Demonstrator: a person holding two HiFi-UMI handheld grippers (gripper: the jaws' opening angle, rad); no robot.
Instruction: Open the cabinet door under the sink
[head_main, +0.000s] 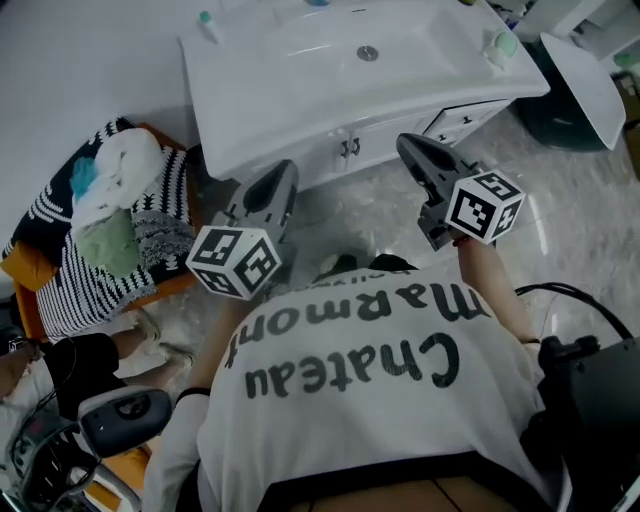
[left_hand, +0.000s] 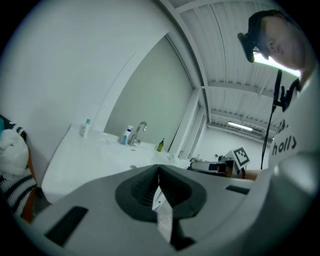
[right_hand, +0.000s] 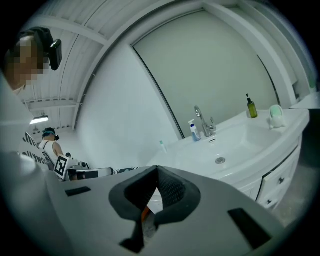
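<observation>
A white sink vanity (head_main: 300, 110) stands against the wall at the top of the head view. Under its edge are the white cabinet doors, shut, with two small dark handles (head_main: 350, 148). My left gripper (head_main: 286, 170) is shut and empty, and points at the floor just short of the left door. Level with the drawers (head_main: 465, 120), my right gripper (head_main: 404, 142) is also shut and empty, right of the handles and clear of them. The left gripper view looks over shut jaws onto the countertop (left_hand: 85, 155) and faucet (left_hand: 139, 132). The right gripper view shows the basin (right_hand: 235, 145) and drawer fronts (right_hand: 277, 182).
A pile of striped and white clothes (head_main: 105, 225) lies on an orange seat to the left of the vanity. A dark bin (head_main: 560, 115) and a white lid (head_main: 585, 85) stand to its right. Small bottles (head_main: 207, 25) sit on the countertop. Marble floor (head_main: 370, 215) lies before the doors.
</observation>
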